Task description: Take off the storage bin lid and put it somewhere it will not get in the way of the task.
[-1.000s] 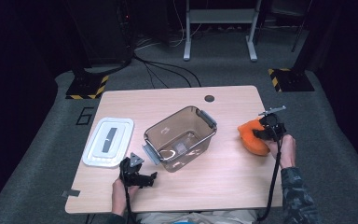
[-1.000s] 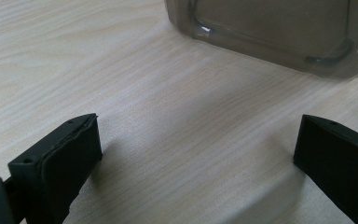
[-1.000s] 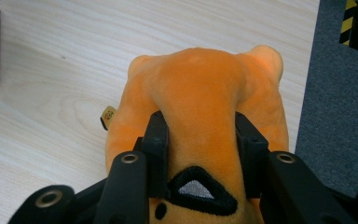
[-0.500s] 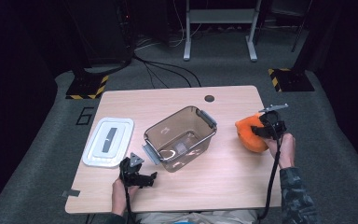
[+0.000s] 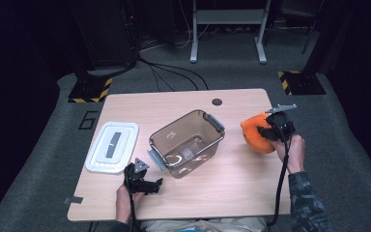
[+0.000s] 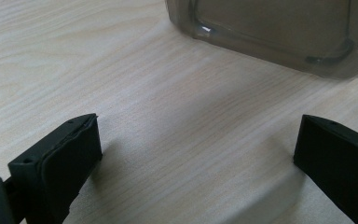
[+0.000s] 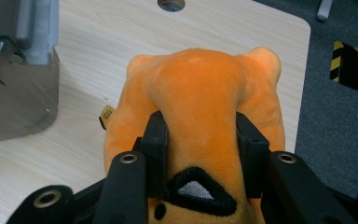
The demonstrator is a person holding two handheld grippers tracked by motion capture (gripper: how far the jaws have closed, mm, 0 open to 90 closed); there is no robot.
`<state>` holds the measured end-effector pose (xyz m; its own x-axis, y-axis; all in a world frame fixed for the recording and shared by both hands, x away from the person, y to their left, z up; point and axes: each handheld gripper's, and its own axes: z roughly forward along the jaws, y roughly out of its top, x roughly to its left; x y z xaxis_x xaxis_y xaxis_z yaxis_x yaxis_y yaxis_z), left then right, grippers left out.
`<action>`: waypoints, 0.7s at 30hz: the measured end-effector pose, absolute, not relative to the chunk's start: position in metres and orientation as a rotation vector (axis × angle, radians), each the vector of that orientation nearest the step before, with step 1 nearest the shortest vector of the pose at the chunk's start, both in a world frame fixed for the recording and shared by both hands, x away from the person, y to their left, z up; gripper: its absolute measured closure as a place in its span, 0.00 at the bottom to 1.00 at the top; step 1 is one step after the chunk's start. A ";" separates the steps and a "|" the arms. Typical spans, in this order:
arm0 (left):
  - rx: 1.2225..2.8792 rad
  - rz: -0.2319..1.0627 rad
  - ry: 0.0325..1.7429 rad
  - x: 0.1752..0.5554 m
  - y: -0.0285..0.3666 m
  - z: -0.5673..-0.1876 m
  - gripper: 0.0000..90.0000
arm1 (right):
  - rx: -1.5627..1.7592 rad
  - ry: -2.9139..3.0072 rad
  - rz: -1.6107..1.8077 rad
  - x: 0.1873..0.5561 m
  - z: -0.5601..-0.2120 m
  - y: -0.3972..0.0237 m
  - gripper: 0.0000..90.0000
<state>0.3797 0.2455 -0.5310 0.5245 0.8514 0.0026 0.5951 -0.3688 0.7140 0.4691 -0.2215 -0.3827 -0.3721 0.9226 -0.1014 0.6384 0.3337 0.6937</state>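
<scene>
The orange plush toy (image 5: pixel 257 135) sits at the desk's (image 5: pixel 232 188) right edge, clamped in the right tool (image 5: pixel 272 126), beside a clear bin (image 5: pixel 187 143). The left tool (image 6: pixel 191 154) gapes apart over bare desk. Both jaws squeeze the plush's snout.
</scene>
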 end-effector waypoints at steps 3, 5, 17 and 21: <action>2.098 0.495 1.171 0.380 0.246 -0.531 0.01 | 1.362 2.111 0.787 0.468 -0.377 -0.220 0.70; 2.098 0.495 1.170 0.380 0.246 -0.531 0.01 | 1.360 2.108 0.803 0.467 -0.374 -0.218 0.70; 2.098 0.495 1.171 0.380 0.246 -0.531 0.01 | 1.314 2.090 0.845 0.467 -0.353 -0.207 0.70; 2.099 0.495 1.171 0.380 0.246 -0.531 0.01 | 1.299 2.089 0.849 0.468 -0.347 -0.204 0.69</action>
<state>0.3796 0.2456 -0.5310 0.5240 0.8517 0.0031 0.5953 -0.3689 0.7139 0.4678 -0.2038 -0.3473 -0.3954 0.9119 -0.1099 0.5771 0.3397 0.7427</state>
